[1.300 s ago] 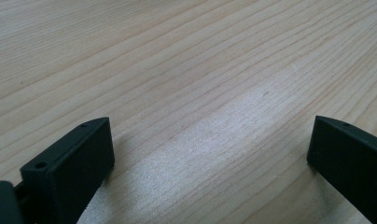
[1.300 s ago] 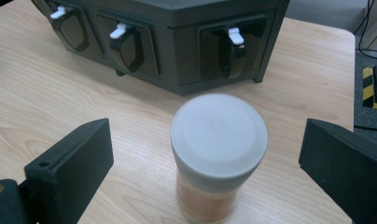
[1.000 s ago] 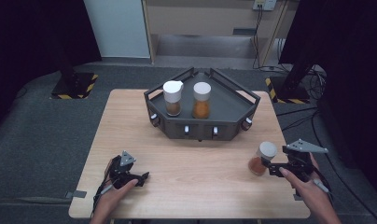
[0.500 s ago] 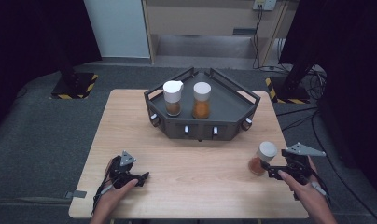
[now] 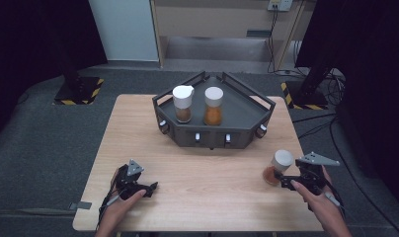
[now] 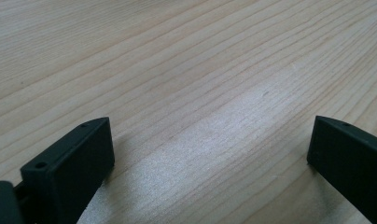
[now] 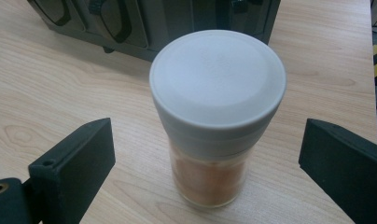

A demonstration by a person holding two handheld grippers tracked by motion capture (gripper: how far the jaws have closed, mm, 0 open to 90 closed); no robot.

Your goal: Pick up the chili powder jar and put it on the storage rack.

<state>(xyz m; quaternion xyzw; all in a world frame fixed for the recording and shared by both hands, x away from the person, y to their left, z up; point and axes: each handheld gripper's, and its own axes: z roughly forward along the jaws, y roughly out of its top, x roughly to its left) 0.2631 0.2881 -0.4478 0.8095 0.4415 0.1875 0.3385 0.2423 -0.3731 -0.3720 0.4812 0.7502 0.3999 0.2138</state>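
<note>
A clear jar of orange-brown spice with a white lid [image 5: 278, 167] [image 7: 218, 116] stands upright on the wooden table near its right edge. My right gripper [image 5: 285, 179] [image 7: 207, 137] is open beside it. Its jaws stand wide on either side of the jar without touching it. My left gripper [image 5: 149, 188] [image 6: 212, 133] rests low over the bare tabletop at the front left, open with nothing between its jaws. Two more white-lidded jars stand in the dark tray [image 5: 215, 134]: one with brown contents [image 5: 182, 103] and one with orange contents [image 5: 213, 106].
The dark angular tray takes up the far middle of the table, with small knobs [image 5: 197, 137] along its front wall. The table's right edge [image 5: 306, 163] lies close behind the right hand. Bare wood [image 5: 207, 177] stretches between the two grippers.
The right hand has edged slightly toward the near side of the table. The jar has stayed in place and the left gripper has not moved.
</note>
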